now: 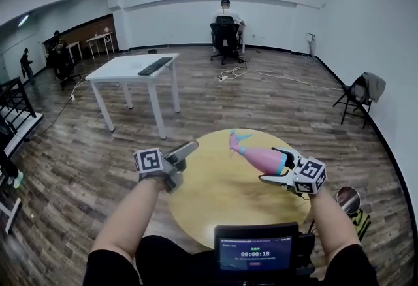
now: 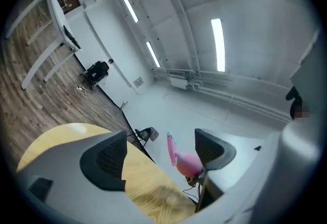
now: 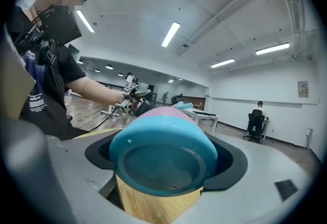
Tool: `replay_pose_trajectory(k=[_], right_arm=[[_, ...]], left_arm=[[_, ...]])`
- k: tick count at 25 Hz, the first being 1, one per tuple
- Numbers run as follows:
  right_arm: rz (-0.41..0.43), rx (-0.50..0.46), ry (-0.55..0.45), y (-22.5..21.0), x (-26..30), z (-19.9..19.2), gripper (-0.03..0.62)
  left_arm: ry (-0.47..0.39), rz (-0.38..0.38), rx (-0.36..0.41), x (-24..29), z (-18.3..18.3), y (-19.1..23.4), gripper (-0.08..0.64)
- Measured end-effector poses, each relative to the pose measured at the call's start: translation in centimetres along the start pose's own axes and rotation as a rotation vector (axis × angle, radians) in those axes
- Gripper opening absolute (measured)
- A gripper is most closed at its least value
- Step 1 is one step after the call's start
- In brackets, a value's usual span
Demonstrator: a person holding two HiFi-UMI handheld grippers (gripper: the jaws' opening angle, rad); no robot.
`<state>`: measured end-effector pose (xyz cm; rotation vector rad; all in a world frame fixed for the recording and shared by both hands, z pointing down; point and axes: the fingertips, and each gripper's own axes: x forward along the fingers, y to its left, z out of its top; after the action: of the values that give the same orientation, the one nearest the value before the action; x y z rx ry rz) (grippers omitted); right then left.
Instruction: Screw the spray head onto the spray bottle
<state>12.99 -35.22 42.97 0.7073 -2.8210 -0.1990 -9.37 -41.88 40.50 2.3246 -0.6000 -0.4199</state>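
Note:
A pink spray bottle with a teal base lies nearly level above the round yellow table. My right gripper is shut on its lower end. In the right gripper view the teal base fills the space between the pads. The pink and teal spray head sits at the bottle's neck and points toward the table's far left; how tightly it sits I cannot tell. My left gripper hovers at the table's left edge, open and empty, apart from the bottle. The left gripper view shows the bottle beyond the open jaws.
A white table with a keyboard stands on the wood floor behind. A person sits on an office chair at the far wall. A folding chair with a jacket is at the right. A screen sits at the table's near edge.

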Motion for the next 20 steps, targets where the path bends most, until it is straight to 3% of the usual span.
replay_pose_trajectory(k=[2, 6, 8, 10, 13, 16, 18, 20], right_arm=[[0.013, -0.015, 0.000, 0.6, 0.5, 0.3, 0.469], [0.148, -0.075, -0.016, 4.7, 2.7, 2.2, 0.469], [0.240, 0.012, -0.083, 5.9, 2.5, 3.4, 0.469], [0.317, 0.091, -0.123, 6.5, 1.5, 3.9, 0.469], [0.343, 0.093, -0.076, 7.0, 1.4, 2.6, 0.469], [0.322, 0.096, -0.082, 6.8, 2.0, 2.6, 0.469], [0.281, 0.070, -0.072, 6.0, 2.2, 2.6, 0.469], [0.193, 0.038, -0.048, 4.2, 1.8, 2.0, 0.469]], left_arm=[[0.005, -0.042, 0.001, 0.7, -0.1, -0.8, 0.414], [0.182, -0.257, 0.139, 5.1, -5.2, -7.7, 0.416], [0.231, -0.327, 0.251, 5.5, -7.1, -10.3, 0.197], [0.288, -0.385, 0.363, 5.2, -8.3, -11.9, 0.177], [0.365, -0.393, 0.435, 5.0, -9.4, -11.9, 0.177], [0.332, -0.361, 0.372, 5.0, -8.9, -11.0, 0.180], [0.308, -0.288, 0.322, 5.0, -8.3, -9.5, 0.204], [0.253, -0.192, 0.260, 4.1, -6.7, -7.0, 0.358]])
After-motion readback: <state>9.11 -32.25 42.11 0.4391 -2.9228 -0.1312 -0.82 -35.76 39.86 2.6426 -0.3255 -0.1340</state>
